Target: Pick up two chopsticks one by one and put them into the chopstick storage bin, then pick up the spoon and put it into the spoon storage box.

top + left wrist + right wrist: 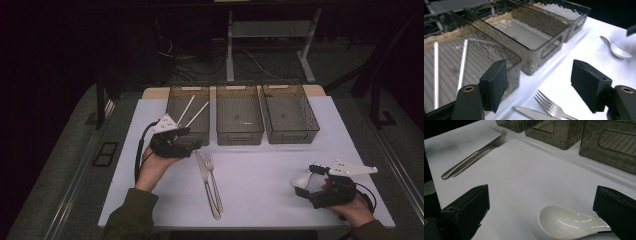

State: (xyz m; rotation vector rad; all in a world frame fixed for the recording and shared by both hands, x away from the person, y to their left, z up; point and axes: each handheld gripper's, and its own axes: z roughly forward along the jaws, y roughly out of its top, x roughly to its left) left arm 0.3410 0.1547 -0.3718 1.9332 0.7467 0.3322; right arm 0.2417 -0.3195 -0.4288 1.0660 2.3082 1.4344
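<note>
Sorted so far: two chopsticks in your far-left bin; outstanding: fork, knife at near centre, white spoon between your spread right gripper; left gripper released, empty.

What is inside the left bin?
The left bin holds two white sticks that lie on its ribbed floor. The left gripper covers its near end in the high view, so what lies there cannot be seen.

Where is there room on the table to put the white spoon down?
Widest bare patch: on the table, between the fork and the spoon. The middle bin and right bin are empty. It is crowded by the left bin, holding two sticks, near the left gripper.
</note>
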